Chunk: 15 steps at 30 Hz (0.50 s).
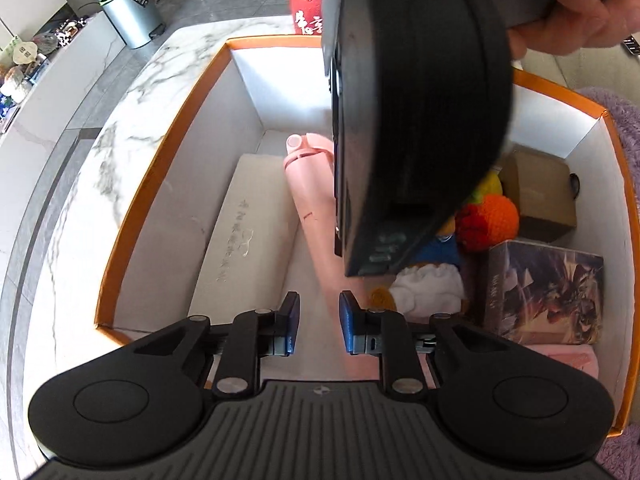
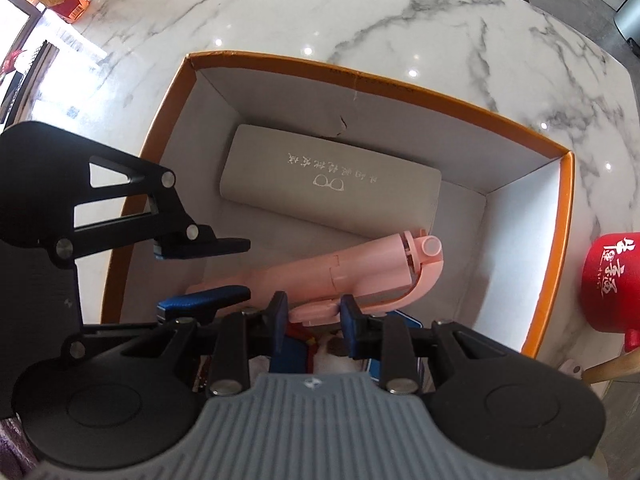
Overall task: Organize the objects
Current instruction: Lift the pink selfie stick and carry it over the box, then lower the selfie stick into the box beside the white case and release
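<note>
Most of the sorting looked done by this moment: your orange-rimmed box (image 2: 440, 98) on the marble counter (image 2: 360, 12) already held the grey glasses case (image 2: 320, 184), a pink folding handle (image 2: 360, 268), a knitted orange toy (image 1: 490, 216), a brown carton (image 1: 540, 196), a printed card box (image 1: 548, 292) and a white-and-blue plush (image 1: 430, 284). Only the red mug (image 2: 612, 280) stood outside it, well off to one side of your right jaws, so that seemed to be what was left, if it belongs in the box at all.

You held both tools steeply nose-down over the box. Your left gripper (image 1: 319, 322) had its jaws narrowly parted, straddling the pink handle's lower end; the pads did not visibly press on it, so I judged it unheld. Your right gripper (image 2: 314, 322) also stood part open, its jaws either side of the handle's folded tab, with the plush directly beneath; whether the pads were squeezing that tab I could not tell. The glasses case lay beyond both sets of jaws, against the box's wall. Your fingers (image 1: 576, 12) wrapped the right tool's grip.
</note>
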Available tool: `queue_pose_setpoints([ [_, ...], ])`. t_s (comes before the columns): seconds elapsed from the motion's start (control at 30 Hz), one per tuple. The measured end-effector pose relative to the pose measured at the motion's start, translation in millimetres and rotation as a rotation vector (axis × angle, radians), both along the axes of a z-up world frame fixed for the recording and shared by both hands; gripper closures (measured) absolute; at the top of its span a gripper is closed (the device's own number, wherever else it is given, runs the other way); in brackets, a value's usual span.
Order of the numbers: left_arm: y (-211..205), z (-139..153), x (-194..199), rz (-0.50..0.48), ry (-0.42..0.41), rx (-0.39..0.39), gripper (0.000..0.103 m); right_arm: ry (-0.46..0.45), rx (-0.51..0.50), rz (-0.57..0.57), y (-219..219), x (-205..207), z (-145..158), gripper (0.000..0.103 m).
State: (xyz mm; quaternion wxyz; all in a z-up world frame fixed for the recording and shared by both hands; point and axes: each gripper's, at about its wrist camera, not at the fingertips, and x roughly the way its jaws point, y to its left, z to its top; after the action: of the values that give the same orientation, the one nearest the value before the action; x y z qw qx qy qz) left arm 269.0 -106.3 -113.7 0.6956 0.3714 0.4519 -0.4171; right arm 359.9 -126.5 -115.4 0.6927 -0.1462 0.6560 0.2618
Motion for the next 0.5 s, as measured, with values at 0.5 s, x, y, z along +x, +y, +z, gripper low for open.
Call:
queue_pose_setpoints([
  [0.5, 19.2, 4.7, 14.5, 0.080, -0.058, -0.040, 0.064, -0.011, 0.058, -0.077, 2.6, 21.8, 12.2, 0.101],
])
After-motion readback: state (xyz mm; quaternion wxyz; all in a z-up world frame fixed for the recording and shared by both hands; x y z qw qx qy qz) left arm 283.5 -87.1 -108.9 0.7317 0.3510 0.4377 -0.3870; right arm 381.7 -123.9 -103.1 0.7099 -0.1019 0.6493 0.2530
